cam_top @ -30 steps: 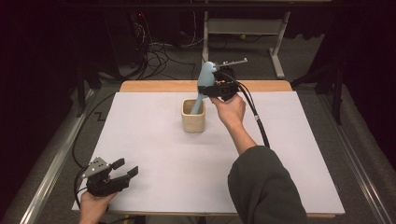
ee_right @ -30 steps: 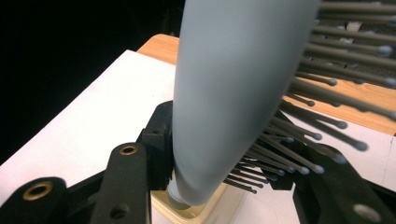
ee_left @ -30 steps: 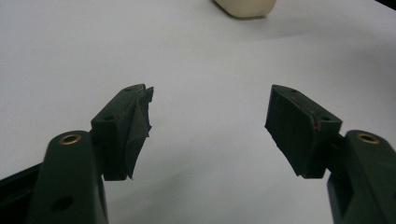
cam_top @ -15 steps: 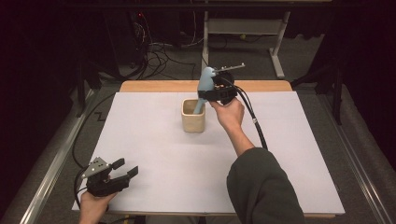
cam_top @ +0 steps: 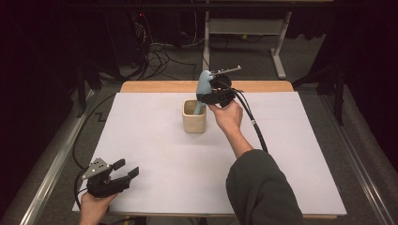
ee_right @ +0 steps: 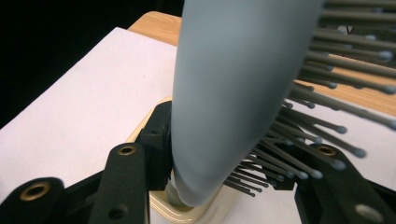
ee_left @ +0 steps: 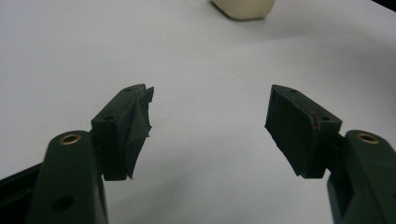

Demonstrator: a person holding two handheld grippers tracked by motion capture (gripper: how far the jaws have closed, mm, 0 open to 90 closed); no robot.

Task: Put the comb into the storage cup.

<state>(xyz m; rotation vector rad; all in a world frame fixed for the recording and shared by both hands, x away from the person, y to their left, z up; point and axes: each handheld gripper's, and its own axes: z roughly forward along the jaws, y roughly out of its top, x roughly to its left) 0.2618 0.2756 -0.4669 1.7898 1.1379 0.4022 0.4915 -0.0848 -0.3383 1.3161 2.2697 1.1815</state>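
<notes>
Over the cream cup [cam_top: 194, 117], right gripper [cam_top: 212, 96] clamping a blue hairbrush [cam_top: 202, 89], handle end hidden inside, left gripper [cam_top: 123, 174] open.

I see a white surface [cam_top: 164, 154] with a wooden strip [cam_top: 159, 86] along its far edge; a cream cup [cam_top: 194, 117] stands far-centre on it.
</notes>
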